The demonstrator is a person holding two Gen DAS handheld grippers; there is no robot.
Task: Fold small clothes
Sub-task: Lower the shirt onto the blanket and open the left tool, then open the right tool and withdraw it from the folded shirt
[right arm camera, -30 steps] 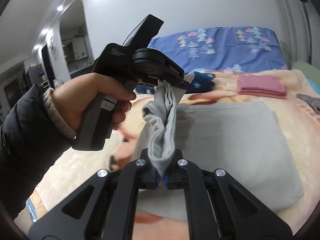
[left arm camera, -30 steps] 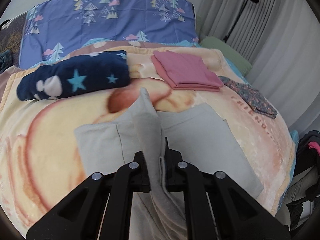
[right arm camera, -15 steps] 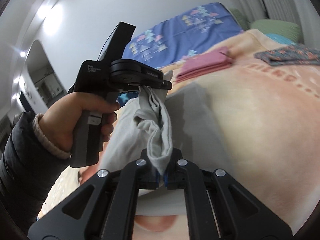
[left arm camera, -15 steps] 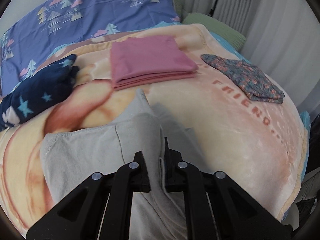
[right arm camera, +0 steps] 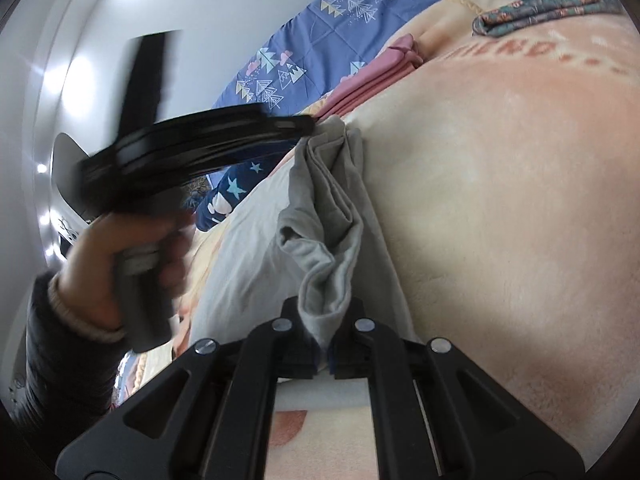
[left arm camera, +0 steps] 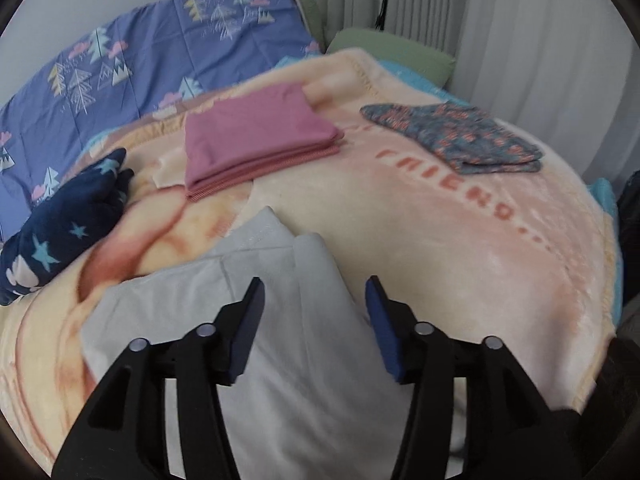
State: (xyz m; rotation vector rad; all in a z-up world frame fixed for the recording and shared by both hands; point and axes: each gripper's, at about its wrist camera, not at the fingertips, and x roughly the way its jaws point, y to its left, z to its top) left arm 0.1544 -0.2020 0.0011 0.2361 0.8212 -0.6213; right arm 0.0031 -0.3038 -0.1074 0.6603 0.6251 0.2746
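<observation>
A grey garment lies on the peach blanket, part-folded, one layer turned over to the right. My left gripper hovers just over its far fold. Its jaws are opening, and the cloth lies under the gap, free of the blue pads. My right gripper is shut on the near edge of the grey garment, which bunches up from its jaws. In the right wrist view the left gripper is blurred, held by a hand, with its tip at the garment's far corner.
A folded pink stack, a folded floral cloth and a navy star-print garment lie farther back on the bed. Behind them are a blue tree-print duvet, a green pillow and curtains.
The left jaws were shut on the grey fold and now stand apart, the cloth released. Both grippers carried the fold to the right across the bed. The right gripper stays shut and has rolled.
</observation>
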